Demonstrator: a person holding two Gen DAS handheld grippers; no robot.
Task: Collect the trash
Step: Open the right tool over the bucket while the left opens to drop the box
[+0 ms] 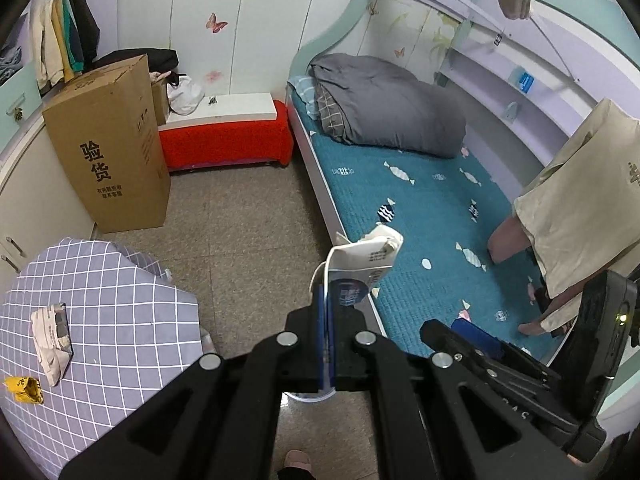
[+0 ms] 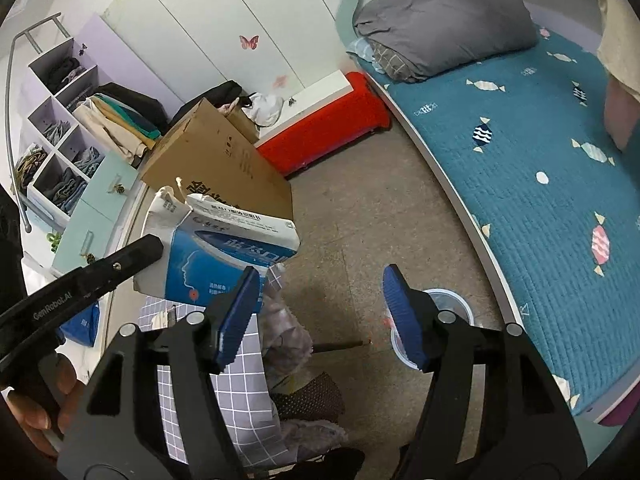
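My left gripper [image 1: 328, 300] is shut on a squashed white-and-blue carton [image 1: 362, 260], which sticks up past the blue pads above the floor beside the bed. In the right wrist view the same carton [image 2: 228, 252] hangs at the left, beside a black left finger [image 2: 120, 264]. My right gripper [image 2: 320, 316] is open with nothing between its fingers. A round clear bin [image 2: 450, 300] stands on the floor just behind its right finger. A crumpled white wrapper [image 1: 52, 344] and a yellow wrapper [image 1: 24, 390] lie on the grey checked tablecloth [image 1: 120, 288].
A tall cardboard box [image 1: 112, 148] stands by the cabinets, with a red bench [image 1: 228, 140] behind it. The teal bed [image 1: 420, 208] carries a grey duvet [image 1: 392, 108], and a person in a beige shirt [image 1: 580, 208] is on it. A thin stick [image 2: 340, 346] lies on the floor.
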